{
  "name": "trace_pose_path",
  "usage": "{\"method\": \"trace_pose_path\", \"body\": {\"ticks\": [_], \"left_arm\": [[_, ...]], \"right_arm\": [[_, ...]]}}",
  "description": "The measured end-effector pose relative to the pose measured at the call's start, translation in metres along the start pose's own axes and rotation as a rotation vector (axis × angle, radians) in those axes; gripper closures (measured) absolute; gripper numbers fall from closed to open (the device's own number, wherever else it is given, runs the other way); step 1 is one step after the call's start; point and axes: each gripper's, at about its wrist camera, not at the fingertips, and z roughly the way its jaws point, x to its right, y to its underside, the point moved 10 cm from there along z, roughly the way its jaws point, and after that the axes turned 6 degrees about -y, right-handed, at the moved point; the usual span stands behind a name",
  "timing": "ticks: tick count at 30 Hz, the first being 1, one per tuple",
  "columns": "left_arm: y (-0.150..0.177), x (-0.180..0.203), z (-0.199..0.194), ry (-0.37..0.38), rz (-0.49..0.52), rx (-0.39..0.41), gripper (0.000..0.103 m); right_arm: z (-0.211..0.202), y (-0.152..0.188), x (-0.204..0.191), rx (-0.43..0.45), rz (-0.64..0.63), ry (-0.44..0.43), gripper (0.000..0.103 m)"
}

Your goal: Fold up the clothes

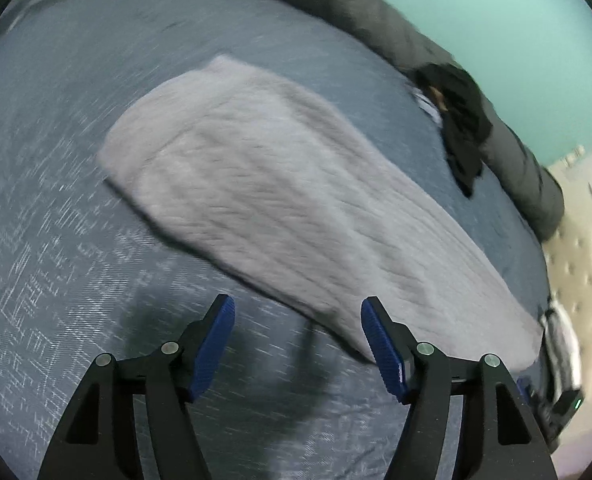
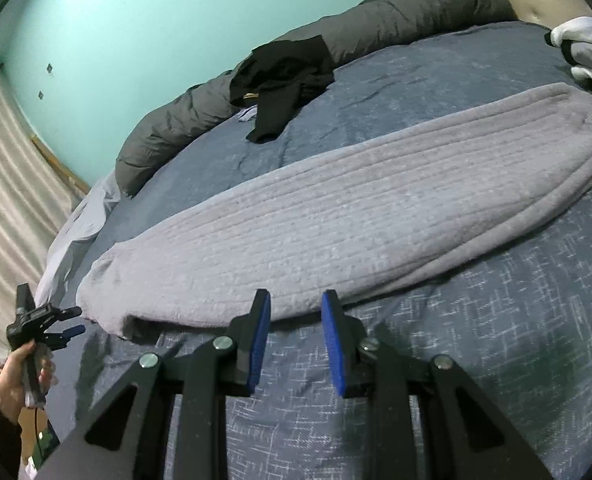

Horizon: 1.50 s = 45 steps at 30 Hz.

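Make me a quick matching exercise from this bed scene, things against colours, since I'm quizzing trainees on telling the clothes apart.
Things:
1. ribbed garment
2. crumpled garment
3. bedspread
4. rolled duvet

Colours:
A. dark grey
B. blue with pale flecks
C. light grey
D. black

Pairs: 1-C, 2-D, 3-B, 4-A

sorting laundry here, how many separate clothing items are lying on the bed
3 that I can make out: the grey ribbed garment folded long across the middle, a black garment against the dark rolled duvet, and a white item at the far edge. More may be hidden.
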Motion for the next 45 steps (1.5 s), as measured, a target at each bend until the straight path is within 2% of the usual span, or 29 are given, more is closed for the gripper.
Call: {"method": "trace_pose_path", "body": {"ticks": [9, 14, 15, 16, 19, 22, 29, 33, 35, 40, 45], "left_arm": [[-0.017, -0.031, 0.020, 0.030, -0.133, 0.007, 0.033], [-0.025, -0.030, 0.026, 0.039, -0.121, 0.030, 0.034], [-0.027, -0.030, 0.026, 0.039, -0.117, 0.035, 0.039], [-0.029, -0.031, 0.026, 0.040, -0.115, 0.039, 0.057], [-0.038, -0.032, 0.020, 0.035, -0.110, 0.054, 0.085], [-0.045, -0.032, 0.012, 0.030, -0.083, 0.061, 0.089], [-0.058, -0.042, 0.002, 0.003, -0.057, 0.051, 0.090], [-0.046, -0.055, 0.016, -0.024, -0.076, 0.011, 0.089], [-0.041, -0.059, 0.019, -0.037, -0.084, 0.002, 0.086], [-0.033, -0.044, -0.009, -0.077, -0.036, 0.038, 0.069], [0.004, 0.000, -0.030, -0.059, 0.110, 0.029, 0.067]], "right_arm": [[0.011, 0.002, 0.007, -0.013, 0.033, -0.038, 0.077], [0.013, 0.004, 0.004, -0.023, 0.014, -0.048, 0.077], [0.014, 0.004, 0.003, -0.025, 0.009, -0.050, 0.077], [0.014, 0.004, 0.002, -0.026, 0.006, -0.051, 0.077], [0.017, 0.006, 0.004, -0.032, 0.016, -0.055, 0.077], [0.017, 0.006, 0.005, -0.034, 0.020, -0.054, 0.077], [0.017, 0.006, 0.002, -0.036, 0.018, -0.064, 0.077], [0.017, 0.005, 0.003, -0.037, 0.023, -0.068, 0.077], [0.017, 0.003, 0.005, -0.035, 0.027, -0.070, 0.077], [0.019, 0.001, 0.004, -0.038, 0.036, -0.087, 0.077], [0.016, -0.001, 0.000, -0.028, 0.044, -0.102, 0.077]]}}
